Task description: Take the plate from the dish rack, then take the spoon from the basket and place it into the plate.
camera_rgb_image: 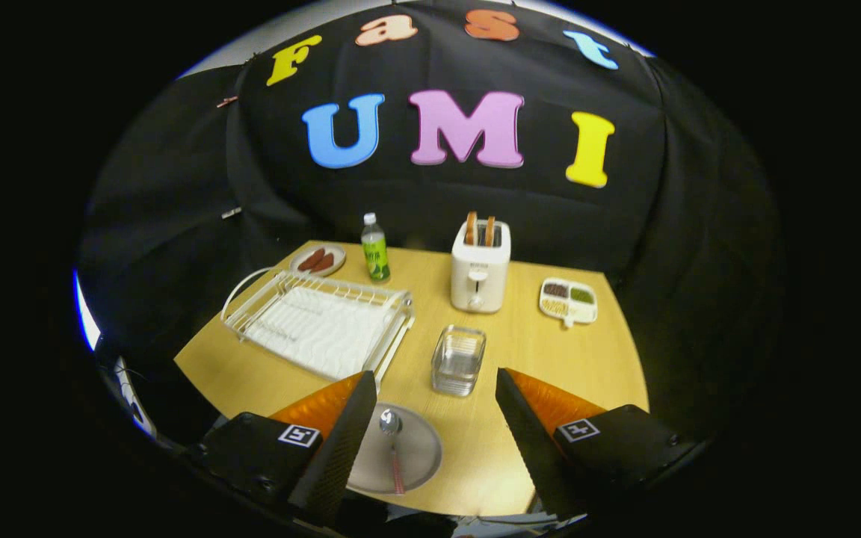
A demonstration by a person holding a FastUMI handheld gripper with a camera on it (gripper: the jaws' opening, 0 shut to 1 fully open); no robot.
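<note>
I have the claw (430, 418) spread wide over the near edge of the desk (550, 359), its fingers well apart and holding nothing. The plate (415, 456) lies flat near that front edge, just inside my left finger, which covers its left rim. The spoon (393, 441) rests in the plate, bowl toward the far side and handle pointing back at me, all of it within the plate's rim. Between the fingers, to the right of the plate, I see bare desk running up to the near edge, so there is open room there. Just beyond the fingers sits the basket (459, 360), a clear rectangular tub, standing apart from the plate. Left of it the rack (322, 325) lies at a slant, its near corner just beside my left fingertip and its left side close to the desk's left edge. Farther back a toaster (480, 273) stands with toast in its slots, and a bottle (375, 250) stands upright behind the rack. A saucer (318, 260) with brown food sits at the far left corner. A tray (569, 300) with divided sections lies near the right edge, with bare desk between it and the right finger.
</note>
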